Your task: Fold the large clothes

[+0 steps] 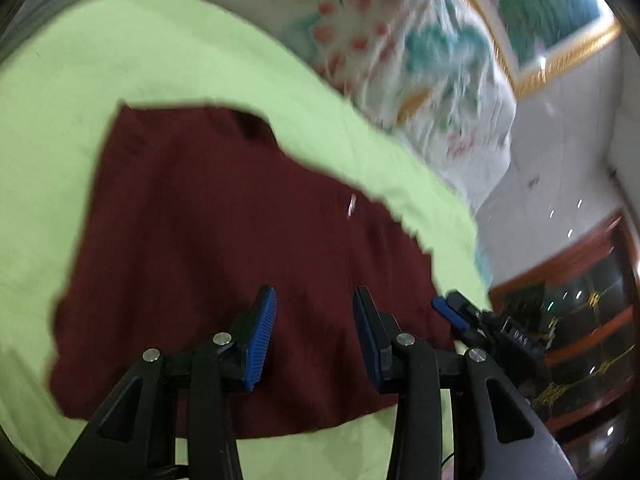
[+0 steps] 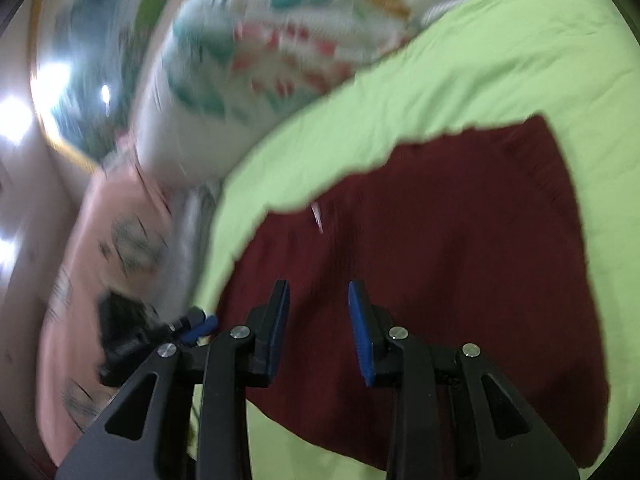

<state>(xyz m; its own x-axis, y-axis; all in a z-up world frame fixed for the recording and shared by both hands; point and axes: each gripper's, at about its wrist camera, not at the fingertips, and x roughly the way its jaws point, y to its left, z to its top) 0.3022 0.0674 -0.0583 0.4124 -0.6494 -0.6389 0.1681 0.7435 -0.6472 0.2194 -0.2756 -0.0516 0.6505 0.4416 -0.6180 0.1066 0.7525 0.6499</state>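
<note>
Nearest the lens in the left wrist view, the left gripper hangs with its blue-padded fingers parted and nothing between them, poised over the near part of the maroon garment. The garment lies spread on the light green sheet, already roughly rectangular, its far edge running obliquely toward the floral pillow at far right; a small pale tag shows near that edge. At right in this view the tips of the right gripper enter just beside the garment's near right corner. In the right wrist view the left gripper shows at near left, then the right gripper, likewise released and empty, over the garment's near left portion. Both views are motion-blurred, so fine creases cannot be read. Judged from its drape, the cloth is soft, light and limp: it will sag and slide against itself when lifted. A sound hold would be a pinch at each near corner or along the hem, through every layer, with both grips raised together to carry the fold.
</note>
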